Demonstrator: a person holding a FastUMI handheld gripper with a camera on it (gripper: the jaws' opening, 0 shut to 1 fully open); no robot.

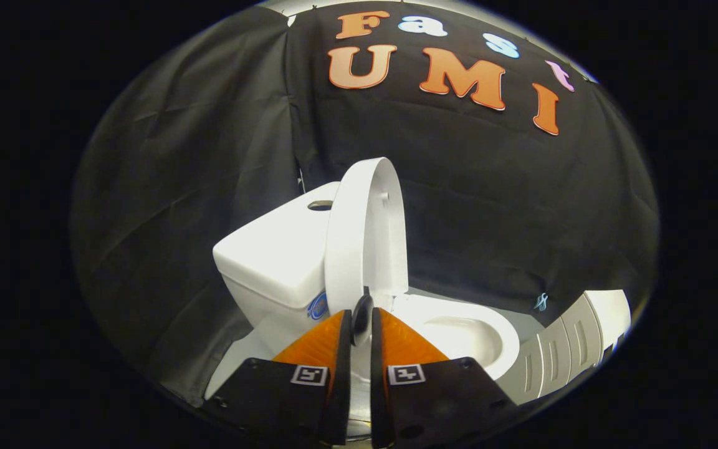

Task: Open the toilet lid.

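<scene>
A white toilet stands ahead of me against the black cloth wall. Its lid [359, 237] is raised and stands upright against the tank [272, 255], with the inner face turned toward the bowl [471, 333]. The oval seat rim of the bowl lies uncovered just beyond my fingers to the right. My gripper [360, 324] sits low in front of the lid's foot, its two fingers drawn nearly together. A small dark oval piece [362, 315] shows in the narrow slit between the tips; I cannot tell what it belongs to.
A round flush button [320, 205] sits on top of the tank. To the right of the bowl stands a grey and white ribbed object [574, 340]. Black cloth closes off the space behind and to the left.
</scene>
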